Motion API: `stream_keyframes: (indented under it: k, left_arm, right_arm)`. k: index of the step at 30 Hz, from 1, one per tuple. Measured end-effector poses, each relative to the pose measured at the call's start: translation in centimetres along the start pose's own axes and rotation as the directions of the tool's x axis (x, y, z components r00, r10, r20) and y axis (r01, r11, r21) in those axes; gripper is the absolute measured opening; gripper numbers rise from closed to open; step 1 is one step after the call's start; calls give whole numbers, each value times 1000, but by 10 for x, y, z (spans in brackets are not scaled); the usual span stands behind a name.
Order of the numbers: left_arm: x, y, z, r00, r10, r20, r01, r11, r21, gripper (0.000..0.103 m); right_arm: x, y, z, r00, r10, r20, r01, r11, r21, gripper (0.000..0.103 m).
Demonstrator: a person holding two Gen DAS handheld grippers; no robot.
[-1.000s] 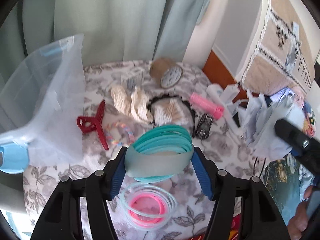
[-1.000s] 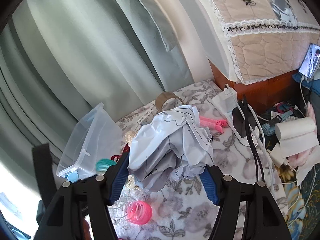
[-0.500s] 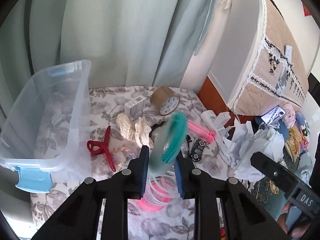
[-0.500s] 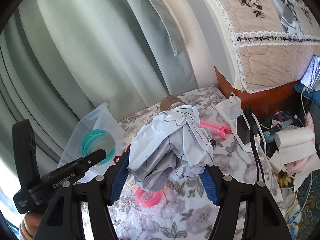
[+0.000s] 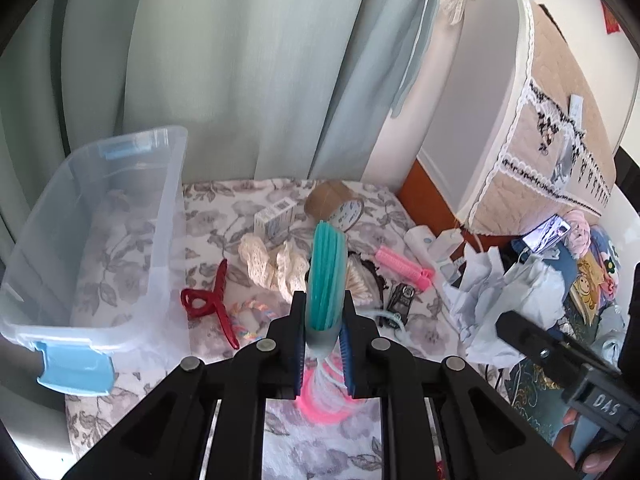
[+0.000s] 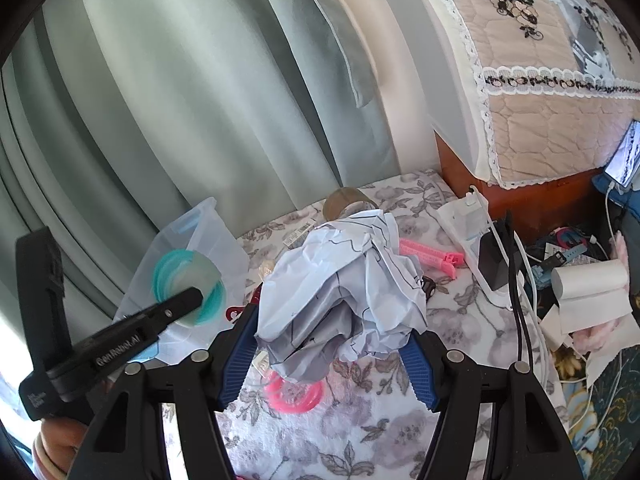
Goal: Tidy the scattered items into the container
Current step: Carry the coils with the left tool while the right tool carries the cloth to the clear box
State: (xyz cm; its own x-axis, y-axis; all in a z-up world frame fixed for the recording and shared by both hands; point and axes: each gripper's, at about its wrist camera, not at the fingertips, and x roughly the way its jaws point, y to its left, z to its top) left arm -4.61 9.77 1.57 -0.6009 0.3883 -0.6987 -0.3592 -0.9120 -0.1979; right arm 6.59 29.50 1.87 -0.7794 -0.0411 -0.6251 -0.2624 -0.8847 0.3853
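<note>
Now the left gripper (image 5: 323,344), jaws closing edge-on upon the teal ring stack (image 5: 326,276) held upright, has the clear container (image 5: 120,216) at left of frame, nearer it than the right gripper (image 6: 332,356), which clasps crumpled paper (image 6: 344,280).

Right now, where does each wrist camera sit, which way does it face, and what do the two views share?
Left wrist: on the left gripper, angled down at the floral-covered table; its fingers are closing on the teal rings.
Right wrist: on the right gripper, facing the curtain, clamped on crumpled paper; a hand shows at lower left.
Shared: clear bin, tape roll, pink rings, each other's gripper.
</note>
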Motion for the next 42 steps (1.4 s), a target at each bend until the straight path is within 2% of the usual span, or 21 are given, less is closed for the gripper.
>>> stream_keyframes:
  k: [8, 11, 14, 17, 20, 21, 26, 32, 36, 42]
  left_arm:
    - [-40, 15, 37, 991, -13, 132, 16, 1000, -25, 15]
    - [-65, 26, 56, 979, -18, 201, 28, 999, -44, 15]
    - [-95, 39, 70, 959, -7, 283, 26, 998, -63, 15]
    - [-120, 54, 78, 935, 41, 352, -10, 996, -89, 15]
    - [-135, 66, 82, 905, 162, 394, -135, 986, -95, 15]
    - [-139, 72, 84, 897, 182, 402, -153, 983, -103, 15]
    - [-147, 110, 81, 877, 260, 403, -199, 962, -188, 15]
    - [-132, 152, 59, 882, 319, 347, -219, 930, -297, 15]
    - [-114, 170, 46, 899, 334, 283, -227, 909, -349, 15]
    - [-93, 184, 29, 913, 337, 228, -234, 893, -385, 15]
  right_arm:
    - [-6, 21, 21, 999, 14, 36, -12, 998, -59, 70]
    - [-8, 35, 31, 998, 31, 55, -26, 996, -90, 70]
    - [-10, 49, 41, 996, 61, 70, -53, 992, -114, 70]
    - [-8, 67, 48, 992, 99, 72, -88, 985, -148, 70]
    - [1, 87, 50, 989, 139, 49, -128, 976, -179, 70]
    - [5, 92, 50, 988, 147, 40, -137, 973, -186, 70]
    - [25, 126, 48, 978, 207, -7, -203, 954, -222, 70]
    - [54, 161, 39, 970, 227, -90, -243, 927, -285, 70]
    - [68, 172, 33, 955, 266, -128, -293, 912, -286, 70]
    - [87, 200, 25, 941, 285, -182, -331, 884, -330, 70]
